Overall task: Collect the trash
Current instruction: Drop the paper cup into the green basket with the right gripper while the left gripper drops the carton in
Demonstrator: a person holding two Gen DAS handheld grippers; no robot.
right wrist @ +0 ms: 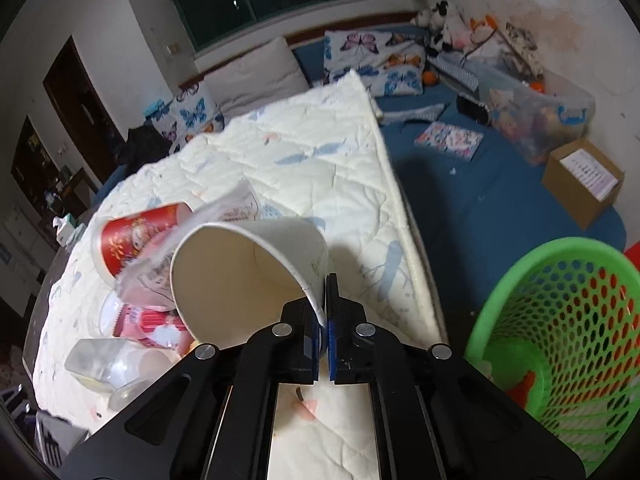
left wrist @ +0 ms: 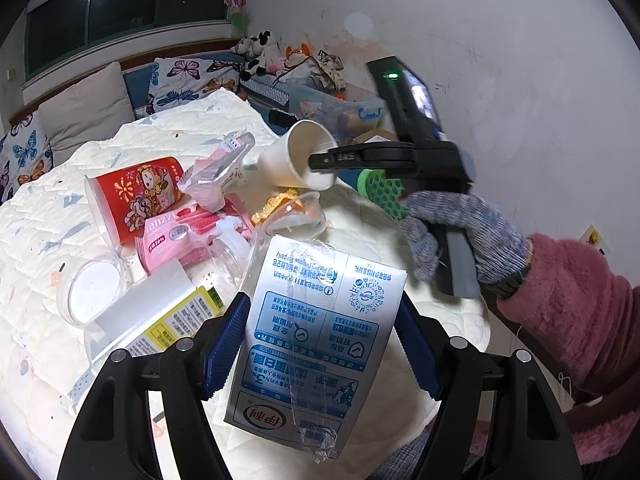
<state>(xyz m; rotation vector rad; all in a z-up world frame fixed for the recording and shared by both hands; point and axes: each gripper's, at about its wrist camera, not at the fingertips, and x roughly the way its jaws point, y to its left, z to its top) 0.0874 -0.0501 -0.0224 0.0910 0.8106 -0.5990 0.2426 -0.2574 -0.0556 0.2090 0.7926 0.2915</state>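
Observation:
My left gripper (left wrist: 320, 336) is shut on a blue and white milk carton (left wrist: 316, 340) wrapped in clear film, held above the quilt. My right gripper (right wrist: 324, 320) is shut on the rim of a white paper cup (right wrist: 244, 276), lifted and tilted on its side; it also shows in the left wrist view (left wrist: 296, 156). A green mesh basket (right wrist: 560, 328) stands to the right of the right gripper, with some trash inside. More trash lies on the quilt: a red printed cup (left wrist: 136, 196), pink wrappers (left wrist: 180, 236), clear plastic cups (left wrist: 92, 284) and a yellow-labelled wrapper (left wrist: 168, 320).
The trash lies on a cream quilt (right wrist: 312, 168) over a table. Behind is a blue bed (right wrist: 480, 200) with butterfly pillows, a cardboard box (right wrist: 584, 180), a clear storage bin (right wrist: 532, 116) and plush toys. A white wall is at the right.

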